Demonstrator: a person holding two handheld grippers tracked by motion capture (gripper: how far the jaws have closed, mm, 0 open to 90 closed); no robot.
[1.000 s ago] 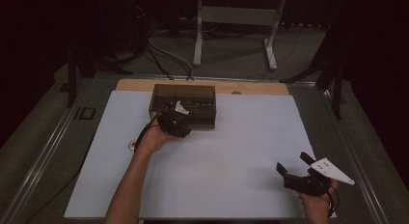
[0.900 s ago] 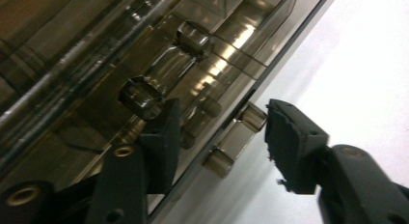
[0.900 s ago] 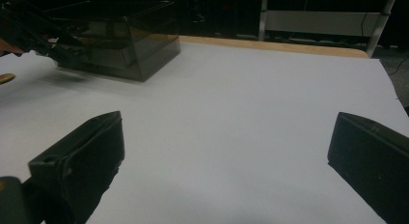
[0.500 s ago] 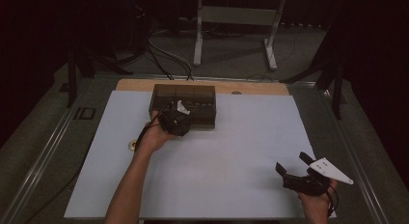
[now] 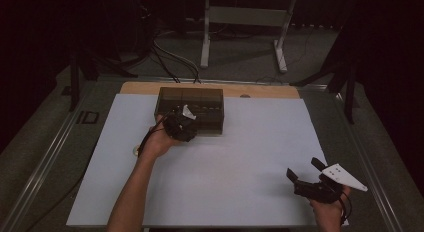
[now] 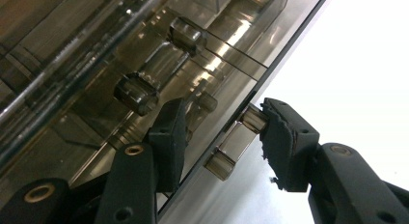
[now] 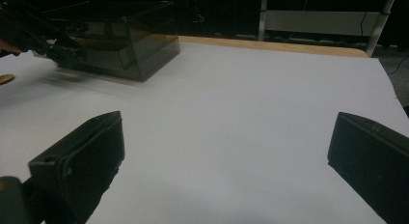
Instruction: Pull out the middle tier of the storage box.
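Observation:
A smoky see-through drawer box (image 5: pixel 200 98) stands at the far middle of the white sheet (image 5: pixel 260 142). My left gripper (image 5: pixel 186 123) is up against the box's front face. In the left gripper view its jaws (image 6: pixel 223 108) straddle a small clear cylindrical knob (image 6: pixel 231 147) on a drawer front (image 6: pixel 159 69). They have just been closing. One pad touches the knob's end and the other stands apart from it. My right gripper (image 5: pixel 302 168) hovers open near the sheet's front right corner, and between its wide jaws (image 7: pixel 227 122) lies bare sheet. The box (image 7: pixel 123 38) is far off at the upper left.
Two more clear knobs (image 6: pixel 137 91) (image 6: pixel 188 33) sit on neighbouring drawers. A small tan disc (image 5: pixel 136 151) lies on the sheet beside my left wrist. A wooden board edge (image 5: pixel 260 89) shows behind the sheet. A metal stand (image 5: pixel 240 22) and cables (image 5: pixel 170 57) are beyond the table.

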